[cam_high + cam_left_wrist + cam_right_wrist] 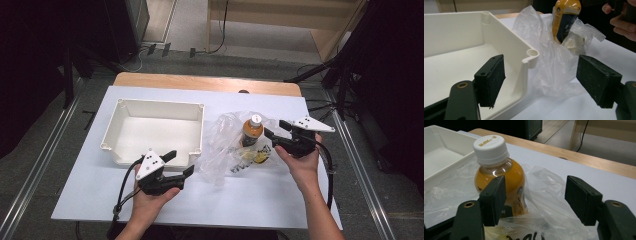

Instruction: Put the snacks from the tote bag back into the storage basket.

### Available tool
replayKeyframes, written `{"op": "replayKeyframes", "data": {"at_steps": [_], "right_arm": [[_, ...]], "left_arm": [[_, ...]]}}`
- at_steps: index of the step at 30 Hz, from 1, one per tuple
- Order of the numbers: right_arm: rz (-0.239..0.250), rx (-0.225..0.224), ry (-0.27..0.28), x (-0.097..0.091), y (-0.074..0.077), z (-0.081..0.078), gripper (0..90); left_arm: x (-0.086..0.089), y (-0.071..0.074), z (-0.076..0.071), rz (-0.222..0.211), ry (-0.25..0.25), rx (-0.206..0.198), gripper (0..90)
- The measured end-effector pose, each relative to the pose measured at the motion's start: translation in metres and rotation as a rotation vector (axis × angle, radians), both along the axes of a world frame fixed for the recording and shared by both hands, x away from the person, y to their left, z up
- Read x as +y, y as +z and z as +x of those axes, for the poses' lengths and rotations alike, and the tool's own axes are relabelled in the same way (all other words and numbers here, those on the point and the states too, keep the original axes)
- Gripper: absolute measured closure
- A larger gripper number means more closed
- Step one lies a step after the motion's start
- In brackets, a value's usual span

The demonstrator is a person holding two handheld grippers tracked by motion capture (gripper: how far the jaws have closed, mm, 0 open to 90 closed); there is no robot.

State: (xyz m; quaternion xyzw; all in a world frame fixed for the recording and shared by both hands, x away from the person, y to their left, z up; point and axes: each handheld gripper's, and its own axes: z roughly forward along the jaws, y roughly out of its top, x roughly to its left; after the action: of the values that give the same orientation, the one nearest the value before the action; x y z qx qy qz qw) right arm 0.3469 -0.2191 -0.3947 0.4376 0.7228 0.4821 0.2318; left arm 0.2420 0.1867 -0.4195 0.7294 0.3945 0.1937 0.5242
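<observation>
- Bottle (pixel 252 131) stands upright inside the bag (pixel 225 150), on the right half of the white sheet (pixel 280 200). Orange drink, white cap (pixel 490 149), dark label.
- Bag is clear plastic, crumpled, open at the top around the bottle; it has black print near its right edge. Its left side touches or nearly touches the tray (pixel 120 107) corner, I can't tell which.
- I see something pale yellow in the bag at the bottle's foot; too unclear to name.
- Right gripper (pixel 270 134) sits just right of the bottle, pointing left at it. Jaws spread, nothing between the pads. In the right gripper view the bottle is behind the left jaw, off the gap; only bag film lies beyond the gap.
- Left gripper (pixel 180 162) is at the tray's near right corner, pointing right toward the bag. Jaws spread, nothing pinched. In the left gripper view that corner post (pixel 533 53) and bag film lie beyond the gap.
- Tray is white, rectangular, left of the bag.
- Sheet covers a wooden table (pixel 200 81); wood shows at the far edge.
</observation>
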Motion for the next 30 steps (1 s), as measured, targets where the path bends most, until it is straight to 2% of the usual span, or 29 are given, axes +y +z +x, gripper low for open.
{"op": "replayKeyframes", "data": {"at_steps": [4, 8, 19, 22, 30], "right_arm": [[0.003, 0.003, 0.013, 0.003, -0.001, 0.000, 33.6], [-0.002, 0.007, 0.027, 0.008, -0.001, 0.000, 31.4], [-0.003, 0.021, 0.055, 0.014, 0.000, 0.003, 29.3], [-0.009, 0.023, 0.067, 0.015, 0.000, 0.002, 29.3], [-0.022, 0.040, 0.101, 0.022, -0.003, 0.003, 29.7]], "left_arm": [[0.022, 0.000, -0.005, 0.011, 0.037, 0.000, 20.4], [0.042, 0.001, -0.006, -0.010, 0.058, 0.015, 16.1], [0.069, 0.005, -0.013, -0.021, 0.051, 0.004, 11.2], [0.077, 0.005, -0.015, -0.030, 0.064, 0.004, 10.6], [0.098, 0.008, -0.025, -0.017, 0.083, -0.006, 10.7]]}}
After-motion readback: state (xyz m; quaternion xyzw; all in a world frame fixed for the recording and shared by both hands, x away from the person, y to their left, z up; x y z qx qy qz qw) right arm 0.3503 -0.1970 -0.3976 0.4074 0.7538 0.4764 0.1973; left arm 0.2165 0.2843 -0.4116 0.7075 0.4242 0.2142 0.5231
